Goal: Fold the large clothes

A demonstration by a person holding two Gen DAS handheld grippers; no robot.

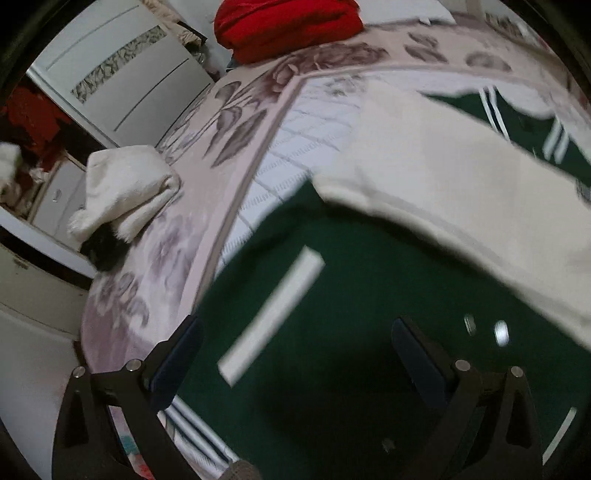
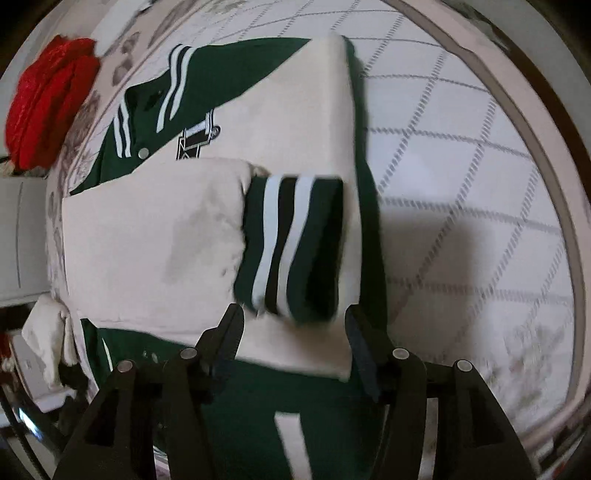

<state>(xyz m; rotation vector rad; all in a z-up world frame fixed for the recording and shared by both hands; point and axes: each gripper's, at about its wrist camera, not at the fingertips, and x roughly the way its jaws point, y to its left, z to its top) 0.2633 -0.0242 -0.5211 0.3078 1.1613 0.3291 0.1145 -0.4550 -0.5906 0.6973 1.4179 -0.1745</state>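
Observation:
A green varsity jacket [image 2: 229, 66] with cream sleeves lies flat on the bed. Both cream sleeves [image 2: 155, 236] are folded across its body, and a green cuff [image 2: 291, 243] with white and black stripes lies on top. My right gripper [image 2: 293, 332] is open just above the jacket, its fingers either side of the cuff's near end, holding nothing. In the left wrist view the green jacket body [image 1: 332, 295] with a white pocket strip and a cream sleeve [image 1: 461, 184] fill the view. My left gripper [image 1: 295, 350] is open above the green body, empty.
The bed cover [image 2: 461, 155] is white, quilted, with a floral border [image 1: 229, 122]. A red garment [image 1: 288, 26] sits folded at the far end, also in the right wrist view [image 2: 48, 103]. A folded cream garment [image 1: 125, 184] lies near the bed's edge. A white wardrobe [image 1: 122, 81] stands beyond.

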